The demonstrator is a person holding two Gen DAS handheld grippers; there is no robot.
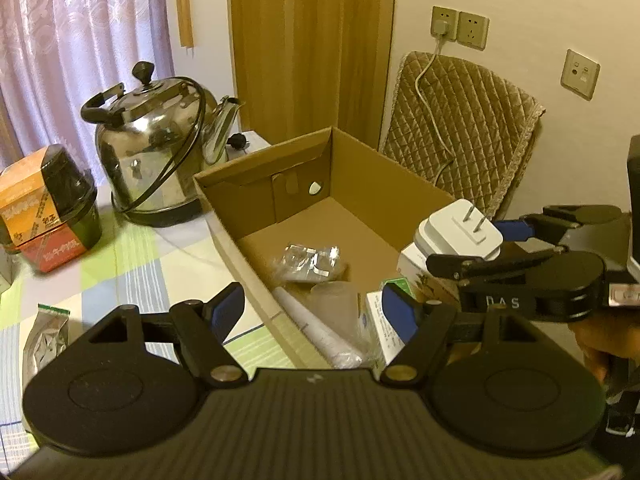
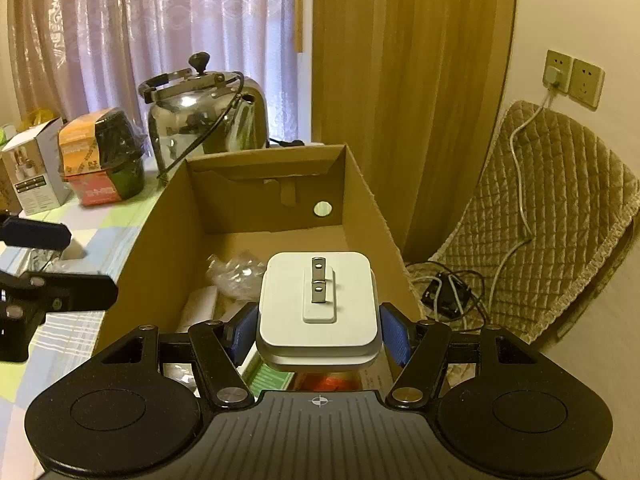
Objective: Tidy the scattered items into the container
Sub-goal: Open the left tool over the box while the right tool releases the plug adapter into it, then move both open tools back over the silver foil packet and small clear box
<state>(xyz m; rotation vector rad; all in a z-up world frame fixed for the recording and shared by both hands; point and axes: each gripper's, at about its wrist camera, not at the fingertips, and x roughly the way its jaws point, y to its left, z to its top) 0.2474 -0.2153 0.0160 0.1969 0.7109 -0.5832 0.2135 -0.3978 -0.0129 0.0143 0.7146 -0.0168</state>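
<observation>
Above the cardboard box, right gripper pinches charger, prongs forward; left gripper spread.

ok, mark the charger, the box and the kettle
charger [image 2: 318, 320], right wrist view, white face below the prongs
box [image 2: 276, 192], right wrist view, far inner wall
kettle [image 1: 148, 160], left wrist view, steel body

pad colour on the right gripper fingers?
Blue, on black fingers clamping the white charger. Right wrist view shows it best.

One cardboard box, one kettle, one white charger, two grippers.
</observation>
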